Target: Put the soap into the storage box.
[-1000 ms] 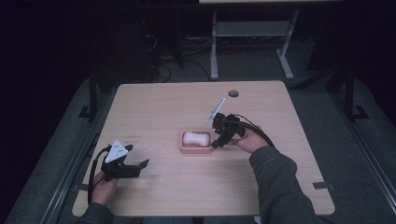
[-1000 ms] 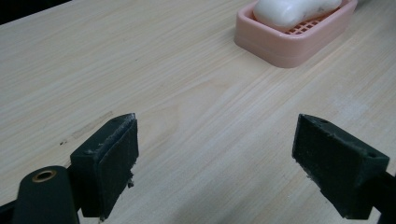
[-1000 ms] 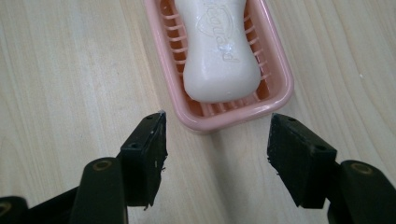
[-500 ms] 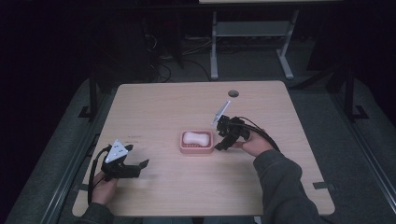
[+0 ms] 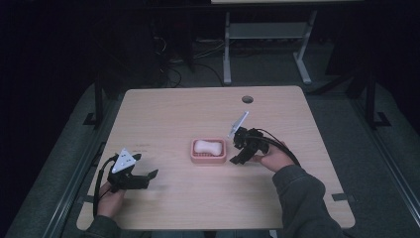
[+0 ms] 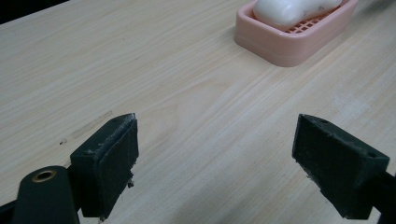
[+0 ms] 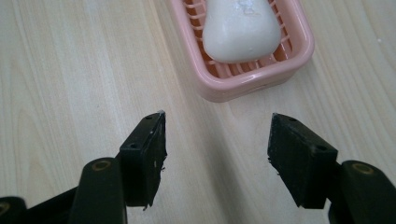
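**Desk:** What's on the table?

**Operator:** From the high view I see a pale wood-grain table (image 5: 208,114) with rounded corners and a round cable hole (image 5: 247,99) near its far edge. A pink plastic soap dish (image 5: 208,151) sits near the centre, rectangular with rounded corners and a slotted grid floor. A white bar of soap (image 5: 208,147) lies in it, smooth, rounded and slightly pinched at the middle.

**Desk:** And the grippers?

**Operator:** My right gripper (image 5: 237,157) sits just beside the dish on its right, held in a hand (image 5: 271,159) with a dark sleeve, its grey three-cornered plate tilted upward. In the right gripper view its blocky black jaws stand spread apart over bare wood, gripping nothing, with the dish's near rim just beyond them. The pads (image 7: 152,154) look matte, with slightly ragged edges.

**Desk:** The left one?

**Operator:** My left gripper (image 5: 148,177) rests low at the table's near left corner, well apart from the dish. Its jaws are likewise released and wide, nothing between them. In the left gripper view the dish sits at the upper right, and a faint dark scuff (image 6: 88,128) marks the wood.
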`<state>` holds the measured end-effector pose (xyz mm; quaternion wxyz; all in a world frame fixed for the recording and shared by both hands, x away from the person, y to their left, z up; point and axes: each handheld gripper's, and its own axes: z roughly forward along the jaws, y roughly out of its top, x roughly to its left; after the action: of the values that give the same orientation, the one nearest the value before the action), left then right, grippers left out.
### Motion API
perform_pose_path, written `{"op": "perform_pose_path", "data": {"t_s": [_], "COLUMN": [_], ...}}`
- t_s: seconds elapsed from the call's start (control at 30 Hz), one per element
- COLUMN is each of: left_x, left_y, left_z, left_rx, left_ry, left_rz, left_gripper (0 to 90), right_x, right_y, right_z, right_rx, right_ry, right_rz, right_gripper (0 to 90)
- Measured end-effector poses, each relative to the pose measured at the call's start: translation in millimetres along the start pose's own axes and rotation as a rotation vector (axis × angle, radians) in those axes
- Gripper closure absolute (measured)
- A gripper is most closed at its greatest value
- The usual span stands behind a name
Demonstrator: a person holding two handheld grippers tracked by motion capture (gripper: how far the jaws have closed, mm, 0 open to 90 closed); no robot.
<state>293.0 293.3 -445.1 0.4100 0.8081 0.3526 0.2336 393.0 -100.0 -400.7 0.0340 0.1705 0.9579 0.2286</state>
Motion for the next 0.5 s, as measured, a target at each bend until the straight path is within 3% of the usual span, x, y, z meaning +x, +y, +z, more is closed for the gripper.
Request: {"op": "perform_pose_path", "data": {"t_s": [0.5], "left_x": [-0.6], "left_y": [0.1], "left_z": [0.2], "left_rx": [0.002], "left_ry": [0.000], "left_rz": [0.008], "left_gripper": [13.9], "right_x": [6.6], "right_y": [-28.3], "right_z": [-3.9], "right_rx": [-0.009], "right_ry": [-0.002], "right_rz": [0.036], "right_gripper": [35.7]}}
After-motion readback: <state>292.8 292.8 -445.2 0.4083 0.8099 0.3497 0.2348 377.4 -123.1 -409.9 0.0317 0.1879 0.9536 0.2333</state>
